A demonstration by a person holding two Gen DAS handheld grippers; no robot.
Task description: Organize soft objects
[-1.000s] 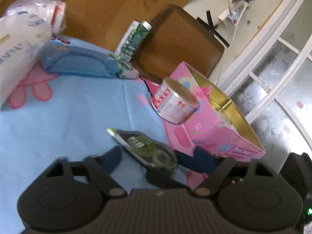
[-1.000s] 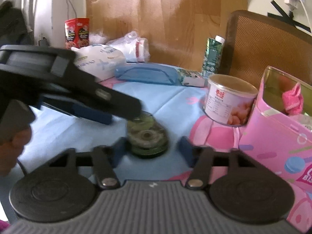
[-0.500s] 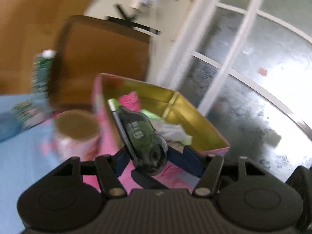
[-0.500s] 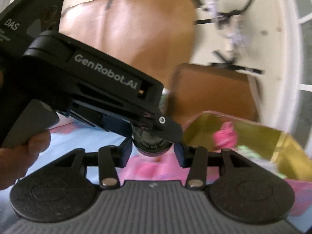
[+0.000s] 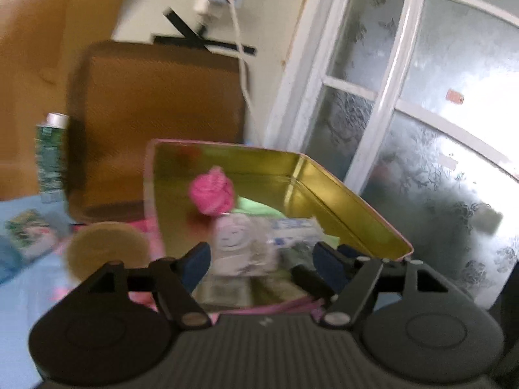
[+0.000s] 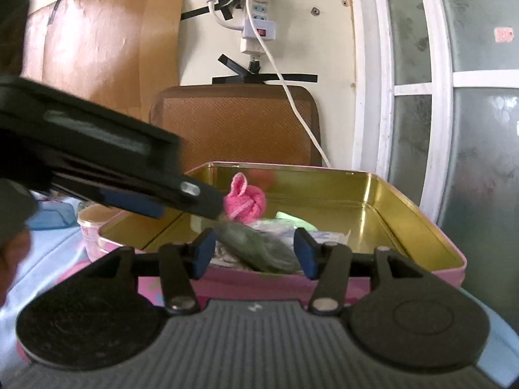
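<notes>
Open pink tin, bare right half

One open pink tin box with a gold inside holds one pink knitted ball, one dark green plastic tape dispenser and one clear plastic packet. Beside it: one round tin can, one green carton. Two black tongs: left, right.

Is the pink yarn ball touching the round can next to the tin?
Apart. In the left wrist view the yarn ball lies inside the tin; the can stands outside its wall.
</notes>
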